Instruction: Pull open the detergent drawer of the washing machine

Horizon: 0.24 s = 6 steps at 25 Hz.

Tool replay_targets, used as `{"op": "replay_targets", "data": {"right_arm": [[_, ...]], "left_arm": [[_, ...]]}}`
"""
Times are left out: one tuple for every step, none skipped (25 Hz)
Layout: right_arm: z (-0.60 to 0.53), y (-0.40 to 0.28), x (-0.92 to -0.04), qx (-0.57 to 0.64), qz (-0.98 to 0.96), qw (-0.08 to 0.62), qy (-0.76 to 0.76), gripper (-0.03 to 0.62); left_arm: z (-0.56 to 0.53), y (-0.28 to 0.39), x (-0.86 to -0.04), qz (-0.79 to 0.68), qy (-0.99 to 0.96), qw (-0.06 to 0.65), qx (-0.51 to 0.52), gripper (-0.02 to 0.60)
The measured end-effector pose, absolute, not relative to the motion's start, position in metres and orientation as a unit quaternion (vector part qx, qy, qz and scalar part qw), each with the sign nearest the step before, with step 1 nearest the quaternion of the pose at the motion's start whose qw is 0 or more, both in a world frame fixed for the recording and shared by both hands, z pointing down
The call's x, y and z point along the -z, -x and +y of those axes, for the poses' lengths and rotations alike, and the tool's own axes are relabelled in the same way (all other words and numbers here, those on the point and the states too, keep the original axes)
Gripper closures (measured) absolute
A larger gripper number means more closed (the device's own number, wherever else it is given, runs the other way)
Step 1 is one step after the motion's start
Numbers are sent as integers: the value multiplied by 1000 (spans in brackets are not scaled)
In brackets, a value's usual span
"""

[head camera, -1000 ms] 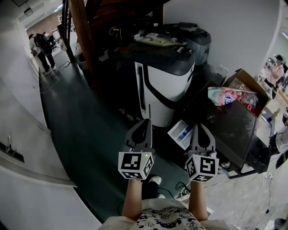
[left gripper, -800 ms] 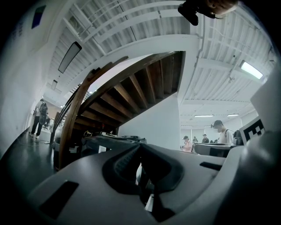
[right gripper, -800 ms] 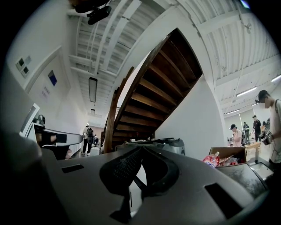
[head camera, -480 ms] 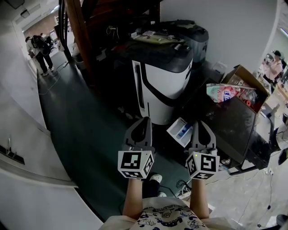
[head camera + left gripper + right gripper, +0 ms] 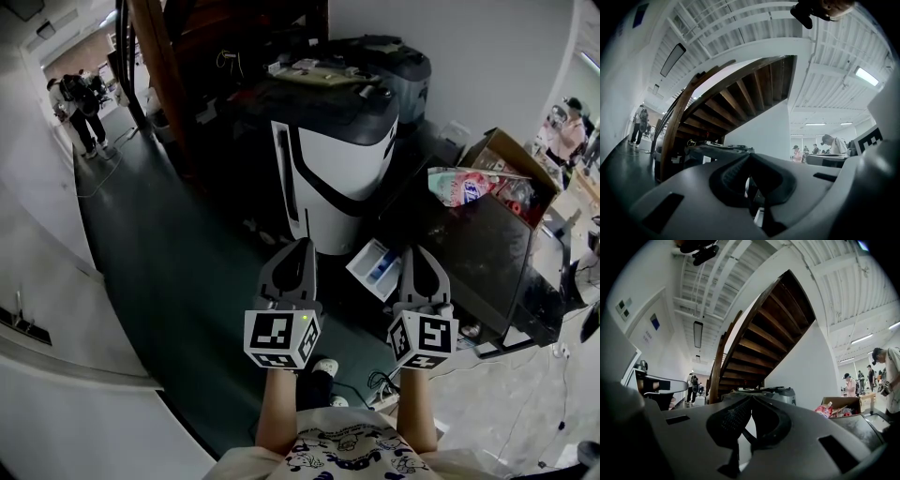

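Seen from the head view, the washing machine [image 5: 487, 253] has a glossy dark top and stands at the right. Its detergent drawer [image 5: 375, 267], white with a blue insert, sticks out of the machine's front, pulled open. My right gripper [image 5: 419, 255] hovers just right of the drawer and is shut on nothing. Left of the drawer, my left gripper [image 5: 298, 249] is also shut and empty, apart from it. Both point level. In each gripper view the jaws, left gripper [image 5: 749, 158] and right gripper [image 5: 751, 399], meet at the tips with nothing between them.
A white and black appliance [image 5: 328, 178] stands ahead, with a wooden staircase [image 5: 164, 66] behind it. An open cardboard box [image 5: 502, 159] holding bright packs sits past the washing machine. People [image 5: 80, 98] stand down the corridor at the left. Cables [image 5: 380, 384] lie by my feet.
Both grippers have stayed where they were, shut. The head view has shifted slightly, so the scene sits a little higher and further left.
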State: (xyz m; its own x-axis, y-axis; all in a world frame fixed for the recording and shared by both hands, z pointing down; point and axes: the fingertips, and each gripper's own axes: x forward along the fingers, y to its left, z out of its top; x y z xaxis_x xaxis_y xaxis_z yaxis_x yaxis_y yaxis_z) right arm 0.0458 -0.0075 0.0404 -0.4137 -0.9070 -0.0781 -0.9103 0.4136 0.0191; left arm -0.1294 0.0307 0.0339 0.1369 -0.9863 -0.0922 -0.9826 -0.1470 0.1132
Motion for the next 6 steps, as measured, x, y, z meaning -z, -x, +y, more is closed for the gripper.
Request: {"op": "replay_targets", "data": {"right_arm": [[-7, -45, -40, -29, 840, 28, 541, 583], [-7, -45, -40, -30, 840, 27, 541, 583], [-6, -44, -40, -30, 840, 27, 541, 583], [-6, -44, -40, -30, 840, 27, 542, 583], [-6, -44, -40, -30, 839, 26, 542, 583], [-5, -44, -41, -30, 839, 26, 543, 583]], "left_arm": [[31, 130, -34, -653, -754, 12, 71, 568], [31, 131, -34, -654, -753, 12, 70, 568], [32, 131, -34, -654, -753, 11, 69, 568], [32, 132, -34, -655, -752, 10, 68, 568], [32, 133, -34, -656, -752, 10, 67, 568], [32, 133, -35, -656, -752, 9, 66, 568]]}}
